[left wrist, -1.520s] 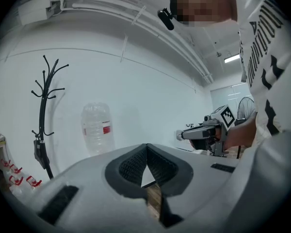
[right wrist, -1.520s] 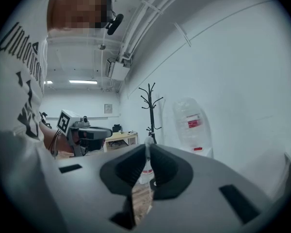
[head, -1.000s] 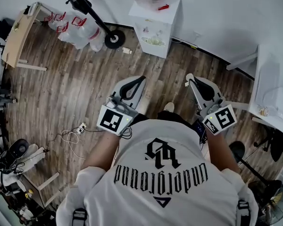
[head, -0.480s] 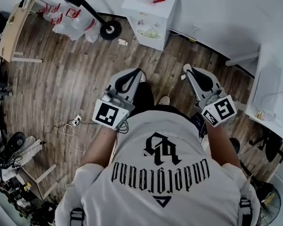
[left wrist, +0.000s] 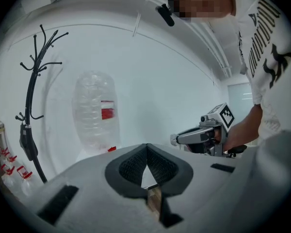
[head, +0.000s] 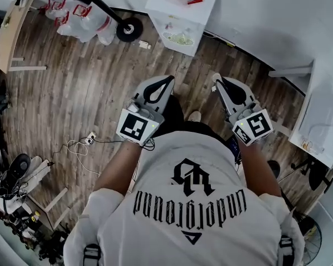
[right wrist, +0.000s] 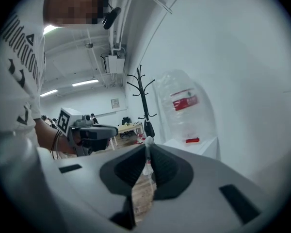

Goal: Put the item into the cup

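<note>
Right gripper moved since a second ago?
Yes, slightly: the right gripper has drifted left, away from the white table frame, toward the water dispenser.

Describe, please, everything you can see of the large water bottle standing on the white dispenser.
The water bottle is a large, clear plastic jug with ribbed, rounded walls and a red label on its side. It stands upright on top of the white dispenser, which sits on the wooden floor against the white wall. A small red part shows at its base. Whether it holds water cannot be told. Nothing else touches it.
</note>
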`<action>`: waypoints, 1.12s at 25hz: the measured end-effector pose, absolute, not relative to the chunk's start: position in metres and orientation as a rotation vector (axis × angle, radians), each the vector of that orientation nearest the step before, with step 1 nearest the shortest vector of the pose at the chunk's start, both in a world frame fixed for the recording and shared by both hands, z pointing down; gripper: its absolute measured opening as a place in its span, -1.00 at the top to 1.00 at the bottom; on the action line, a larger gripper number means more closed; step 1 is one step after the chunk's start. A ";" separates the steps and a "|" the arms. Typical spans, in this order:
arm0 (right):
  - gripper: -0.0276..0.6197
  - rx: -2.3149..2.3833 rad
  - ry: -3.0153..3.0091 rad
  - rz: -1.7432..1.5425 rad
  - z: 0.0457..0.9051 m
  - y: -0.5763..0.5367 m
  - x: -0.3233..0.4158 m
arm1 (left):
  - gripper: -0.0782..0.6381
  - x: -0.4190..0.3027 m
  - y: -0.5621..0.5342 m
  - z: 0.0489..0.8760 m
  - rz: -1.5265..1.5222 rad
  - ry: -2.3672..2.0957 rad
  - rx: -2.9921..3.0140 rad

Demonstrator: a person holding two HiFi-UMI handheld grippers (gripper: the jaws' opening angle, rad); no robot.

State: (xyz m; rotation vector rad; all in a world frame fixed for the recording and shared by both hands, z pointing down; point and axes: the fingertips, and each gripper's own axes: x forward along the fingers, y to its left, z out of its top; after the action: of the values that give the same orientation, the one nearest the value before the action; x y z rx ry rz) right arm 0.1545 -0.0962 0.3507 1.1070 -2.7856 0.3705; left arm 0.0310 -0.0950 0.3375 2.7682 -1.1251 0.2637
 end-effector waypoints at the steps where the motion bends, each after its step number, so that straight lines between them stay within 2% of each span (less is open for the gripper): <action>1: 0.79 1.109 -2.777 0.378 0.357 -0.106 0.150 | 0.76 0.028 -0.105 0.344 0.269 -1.122 2.760; 9: 0.79 1.103 -2.672 0.448 0.431 -0.185 0.109 | 0.76 -0.004 -0.181 0.405 0.317 -1.094 2.715; 28: 0.78 1.145 -2.334 0.774 0.688 -0.309 0.045 | 0.76 -0.056 -0.296 0.591 0.443 -1.056 2.635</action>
State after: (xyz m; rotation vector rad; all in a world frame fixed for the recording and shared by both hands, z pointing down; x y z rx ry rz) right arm 0.0453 -0.3094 0.6884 1.1453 -2.3345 0.7741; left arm -0.0565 -0.2964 0.5912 2.6351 -1.0558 0.4434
